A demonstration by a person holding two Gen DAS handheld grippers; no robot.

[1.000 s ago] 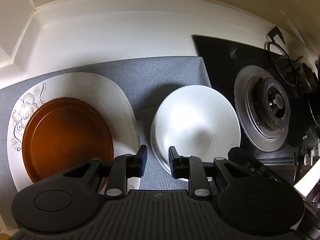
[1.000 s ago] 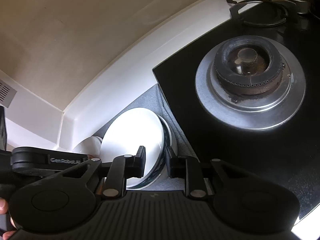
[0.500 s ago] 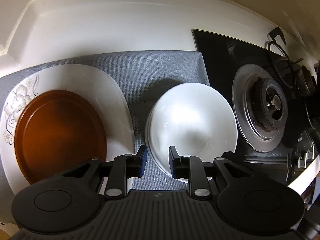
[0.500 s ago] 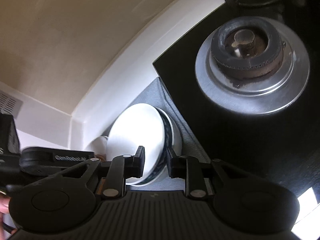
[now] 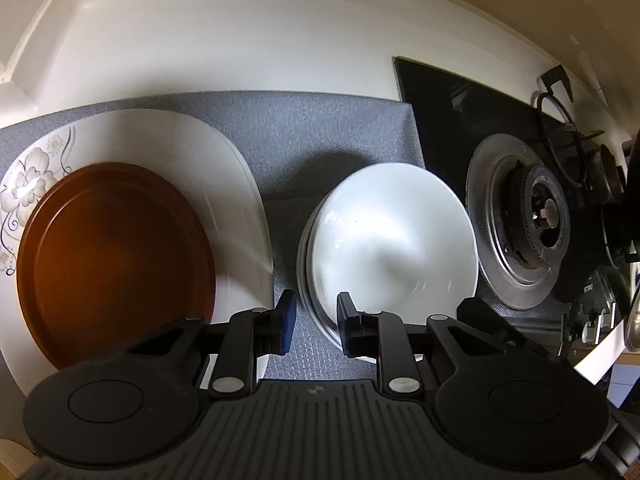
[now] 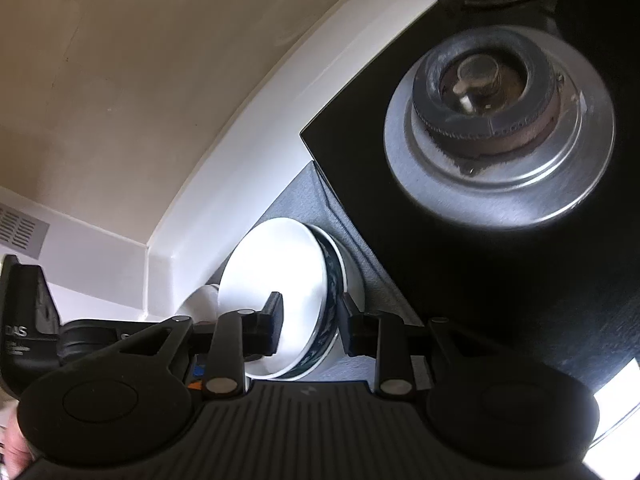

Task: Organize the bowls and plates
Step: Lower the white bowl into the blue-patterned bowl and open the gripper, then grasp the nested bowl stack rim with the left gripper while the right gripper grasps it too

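In the left wrist view a brown plate (image 5: pixel 112 256) lies on a large white flowered plate (image 5: pixel 224 184) on a grey mat (image 5: pixel 312 128). To its right stands a stack of white bowls (image 5: pixel 392 236). My left gripper (image 5: pixel 317 322) is open and empty, just above the stack's near left rim. In the right wrist view the same stack shows a white bowl (image 6: pixel 276 276) nested in a blue-patterned bowl (image 6: pixel 332 284). My right gripper (image 6: pixel 311 322) is open, its jaws on either side of the stack's rim without clearly touching it.
A black gas hob (image 5: pixel 448 120) with a silver burner (image 5: pixel 524 224) lies right of the mat; the burner also shows in the right wrist view (image 6: pixel 496 120). A white backsplash (image 5: pixel 240 48) runs behind. The left gripper's body (image 6: pixel 36 332) is left of the bowls.
The left gripper has drawn slightly back and right over the mat. The right gripper has shifted so the bowl stack sits more between its jaws. Nothing was grasped.
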